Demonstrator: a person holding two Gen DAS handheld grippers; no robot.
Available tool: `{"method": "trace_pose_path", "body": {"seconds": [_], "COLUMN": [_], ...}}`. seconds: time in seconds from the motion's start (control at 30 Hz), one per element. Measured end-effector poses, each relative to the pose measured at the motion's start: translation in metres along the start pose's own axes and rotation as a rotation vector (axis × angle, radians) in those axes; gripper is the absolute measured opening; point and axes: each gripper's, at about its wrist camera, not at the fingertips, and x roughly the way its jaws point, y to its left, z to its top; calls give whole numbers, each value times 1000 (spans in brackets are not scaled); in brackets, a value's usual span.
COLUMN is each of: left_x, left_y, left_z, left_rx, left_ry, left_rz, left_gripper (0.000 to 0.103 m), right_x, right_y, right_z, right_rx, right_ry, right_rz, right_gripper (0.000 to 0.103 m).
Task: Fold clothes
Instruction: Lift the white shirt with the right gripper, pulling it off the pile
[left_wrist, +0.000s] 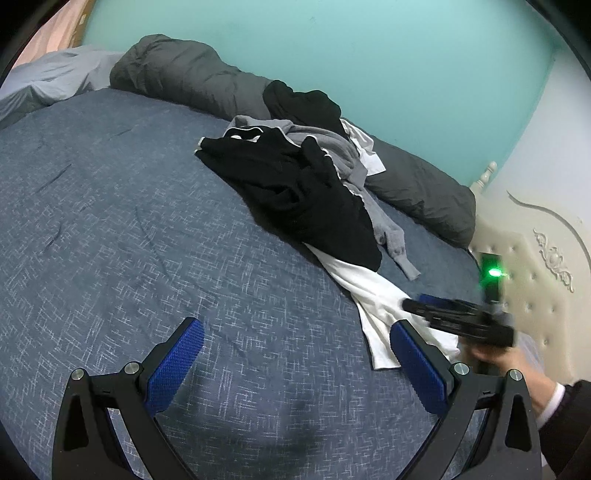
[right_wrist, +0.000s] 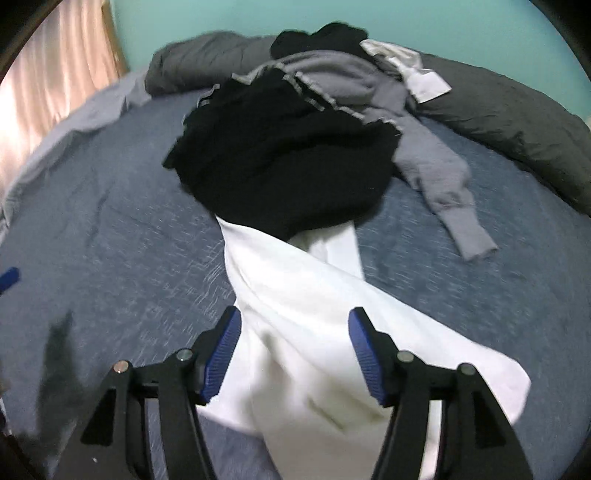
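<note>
A pile of clothes lies on the blue bed cover: a black garment on top, a grey sweatshirt with one sleeve trailing right, and a white garment sticking out from under the black one toward me. My left gripper is open over bare cover, its right finger beside the white cloth's edge. A hand holds my right gripper over the white garment's near end. In the right wrist view the right gripper is open, with the white garment lying between its fingers, below the black garment.
A rolled dark grey duvet runs along the teal wall behind the pile. A cream tufted headboard stands at the right. Pale blue bedding lies at the far left, with a pinkish curtain beyond it.
</note>
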Motion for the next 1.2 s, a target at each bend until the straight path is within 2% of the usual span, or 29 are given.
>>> {"method": "trace_pose_path", "body": {"seconds": [0.13,0.3,0.33,0.4,0.47,0.5,0.63,0.83,1.2], "left_x": [2,5,5,5,5,5,6,5,4], "left_y": [6,11,11,10,10,10,10,15,23], "left_z": [1,2,2,2,2,2,2,3,5], "left_rx": [-16,-28,-29,-29,-29,-29,-30,-43,-66], "left_ry": [2,7,7,7,8,8,9,10,12], "left_rz": [1,2,1,0,-1,-1,-3,-4,-7], "left_gripper": [103,103,103,103,103,103,103,103,103], "right_x": [33,56,60,64,59,53,20,-48,-128], "right_y": [4,12,13,14,9,8,3,-27,-68], "right_z": [8,10,9,8,9,12,27,90,218], "right_rx": [-32,-70,-87,-104,-77,-72,-71,-7,29], "right_ry": [45,80,90,99,83,60,-63,-249,-390], "right_rz": [-46,-43,-53,-61,-51,-64,-132,-236,-392], "right_gripper": [65,63,59,33,15,12,10,10,10]}}
